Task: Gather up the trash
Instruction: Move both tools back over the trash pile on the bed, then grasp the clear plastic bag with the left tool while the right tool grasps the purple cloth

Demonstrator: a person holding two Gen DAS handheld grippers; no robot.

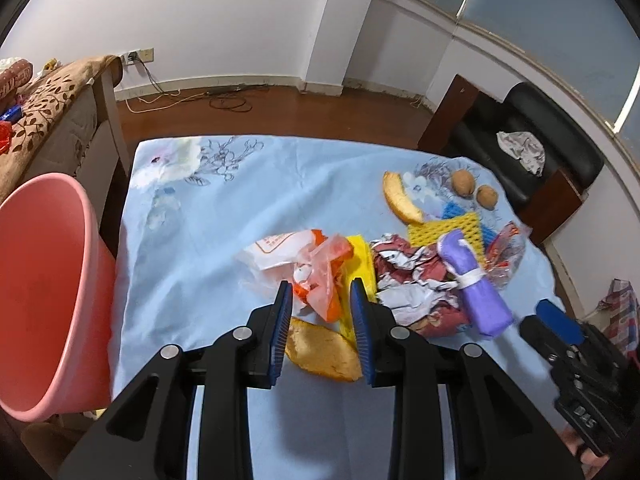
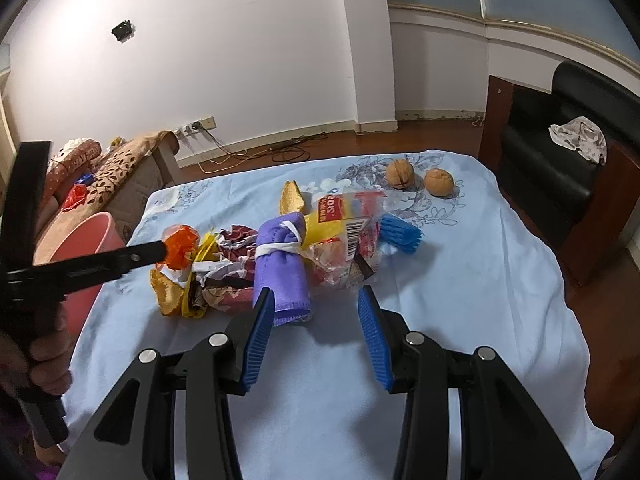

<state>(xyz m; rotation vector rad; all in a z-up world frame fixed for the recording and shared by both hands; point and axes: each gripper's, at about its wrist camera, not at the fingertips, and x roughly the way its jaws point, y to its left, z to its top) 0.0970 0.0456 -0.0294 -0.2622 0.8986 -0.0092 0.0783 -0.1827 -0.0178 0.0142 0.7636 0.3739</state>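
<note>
Left gripper [image 1: 320, 292] gaping over orange bag [image 1: 320, 280] at 12 o'clock, nearer arm | bag's long axis running 11-to-5 | right gripper [image 2: 316, 300] spread, empty, purple roll [image 2: 282, 264] at 11 | pink bin [image 1: 44, 272] waiting at 9

Your left gripper [image 1: 320, 300] and right gripper [image 2: 316, 300] are matt black plastic with ribbed blue pads on the fingers [image 2: 259, 334] and shiny metal pivot pins. The desk [image 1: 208, 216] wears a soft, creased light-blue cloth. You face a thin glossy orange plastic bag [image 1: 320, 268], crumpled paper [image 1: 408, 280], a purple cloth roll [image 2: 282, 268], rough-shelled walnuts [image 2: 400, 173] and a smooth pink plastic bin [image 1: 44, 264].
</note>
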